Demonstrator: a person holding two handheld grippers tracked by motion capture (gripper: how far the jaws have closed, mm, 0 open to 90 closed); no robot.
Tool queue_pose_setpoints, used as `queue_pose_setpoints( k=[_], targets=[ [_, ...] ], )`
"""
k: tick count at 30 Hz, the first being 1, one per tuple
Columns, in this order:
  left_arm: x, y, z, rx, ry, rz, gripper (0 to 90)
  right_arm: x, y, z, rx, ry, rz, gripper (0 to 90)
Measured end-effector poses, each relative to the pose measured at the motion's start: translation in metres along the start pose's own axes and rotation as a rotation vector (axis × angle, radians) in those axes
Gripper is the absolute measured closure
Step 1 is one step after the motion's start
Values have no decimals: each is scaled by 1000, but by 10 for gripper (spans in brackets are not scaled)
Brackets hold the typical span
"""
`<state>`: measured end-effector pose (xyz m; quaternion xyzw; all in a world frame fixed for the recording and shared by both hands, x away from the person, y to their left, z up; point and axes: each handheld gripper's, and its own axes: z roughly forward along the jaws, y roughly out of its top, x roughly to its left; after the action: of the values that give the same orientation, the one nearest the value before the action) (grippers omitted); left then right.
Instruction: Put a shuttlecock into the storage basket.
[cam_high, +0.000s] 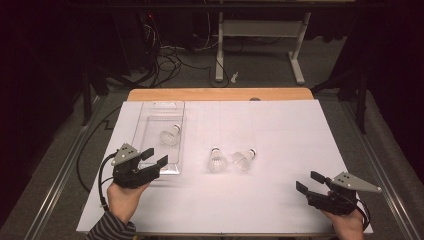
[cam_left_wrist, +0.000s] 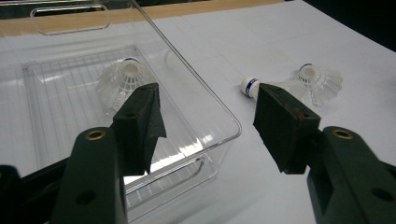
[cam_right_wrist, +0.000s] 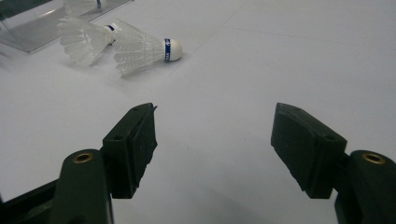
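A clear plastic tray (cam_high: 150, 112) lies at the left of the white table and holds one white shuttlecock (cam_high: 170, 136). Two more shuttlecocks (cam_high: 216, 161) (cam_high: 245, 158) lie side by side near the table's middle. My left gripper (cam_high: 155, 156) hovers at the tray's near right corner, open, nothing between its jaws. In the left gripper view the gripper (cam_left_wrist: 210, 116) straddles the tray wall (cam_left_wrist: 205, 88), with the tray's shuttlecock (cam_left_wrist: 122, 81) ahead. My right gripper (cam_high: 308, 181) stands open near the front right, empty. Its own view has the gripper (cam_right_wrist: 215, 140) over bare table, the two shuttlecocks (cam_right_wrist: 140, 49) (cam_right_wrist: 84, 39) farther off.
The white sheet (cam_high: 280, 130) covers a wooden table whose far edge (cam_high: 220, 94) shows. Beyond it are a white desk frame (cam_high: 220, 55) and cables on the floor. Metal rails (cam_high: 65, 170) run along both sides.
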<state>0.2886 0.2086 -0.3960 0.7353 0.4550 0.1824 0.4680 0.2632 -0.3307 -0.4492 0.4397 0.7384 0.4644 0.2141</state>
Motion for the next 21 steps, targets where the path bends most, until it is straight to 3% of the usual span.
queue_pose_setpoints(
  k=[21],
  targets=[
    [-9,-11,9,15,-34,6,413,0,0,0,-1,0,1,315]
  ],
)
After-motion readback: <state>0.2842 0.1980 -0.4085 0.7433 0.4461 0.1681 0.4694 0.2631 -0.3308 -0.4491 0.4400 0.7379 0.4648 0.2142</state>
